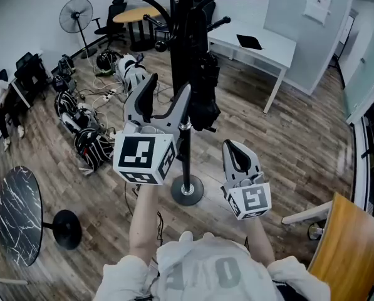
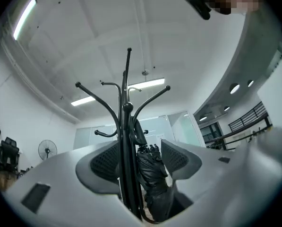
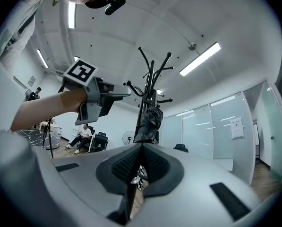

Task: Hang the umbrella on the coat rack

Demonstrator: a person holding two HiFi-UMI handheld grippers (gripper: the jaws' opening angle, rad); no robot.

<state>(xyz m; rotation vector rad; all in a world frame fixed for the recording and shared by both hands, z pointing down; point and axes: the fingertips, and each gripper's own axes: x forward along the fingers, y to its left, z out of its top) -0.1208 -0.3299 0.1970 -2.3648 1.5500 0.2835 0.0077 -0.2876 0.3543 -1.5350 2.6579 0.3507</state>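
The left tool [image 1: 169, 86], nearest, stands wide open against the pole, gripping nothing. The folded umbrella [image 1: 204, 99] hangs on the coat rack [image 1: 181, 30], just right of that pole. The right tool [image 1: 233, 146] is closed, empty. Hanging looks done; only backing away is left.

Bright ceiling strip lights [image 2: 145, 83], fisheye-warped edges
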